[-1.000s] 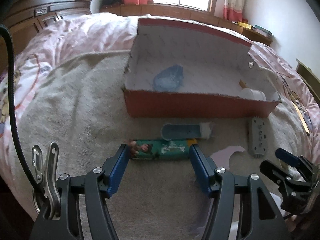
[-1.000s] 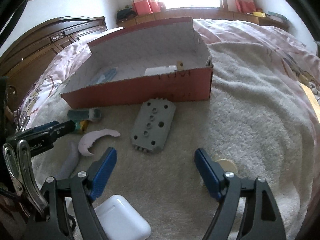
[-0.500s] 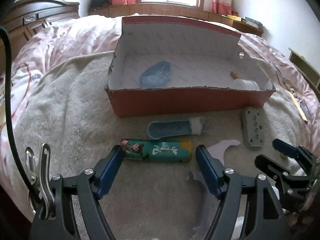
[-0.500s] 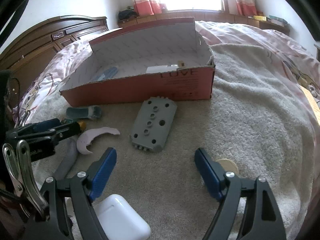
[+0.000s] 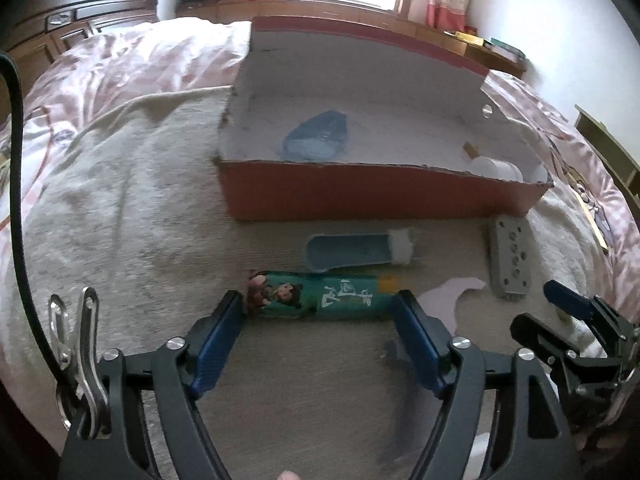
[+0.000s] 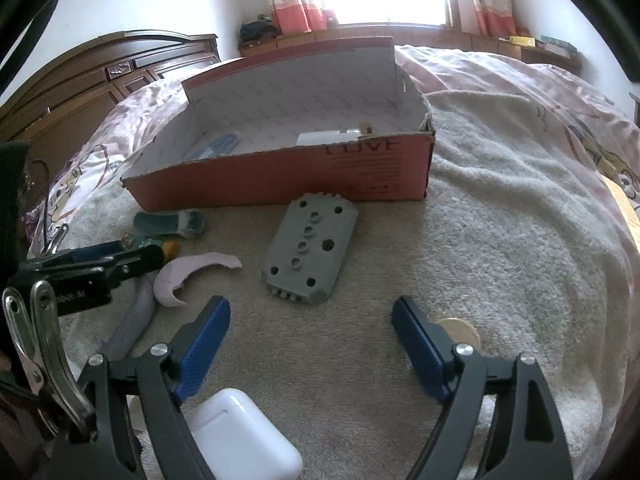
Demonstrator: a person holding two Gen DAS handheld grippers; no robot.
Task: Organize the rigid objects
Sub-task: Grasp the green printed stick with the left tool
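A green printed tube (image 5: 320, 296) lies crosswise on the beige blanket. My left gripper (image 5: 318, 309) is spread around its two ends, jaws opening, pads just clear of it. Just behind the tube lies a blue-grey scoop with a white end (image 5: 352, 252). A grey plate with holes (image 6: 310, 250) lies ahead of my right gripper (image 6: 310, 306), which is open and widening slightly with nothing between its fingers. The red cardboard box (image 5: 360, 196) holds a blue piece (image 5: 316, 140) and a white cylinder (image 5: 496, 168).
A lilac crescent (image 6: 192, 276) and a long grey piece (image 6: 128, 328) lie between the grippers. A white earbud case (image 6: 240, 436) sits under the right gripper, a cream disc (image 6: 460, 330) by its right finger. A pink quilt and dark wooden headboard (image 6: 120, 76) lie beyond.
The left jaws have spread from tight against the tube's ends to standing just off them; the tube stays on the blanket. The right gripper has barely changed.
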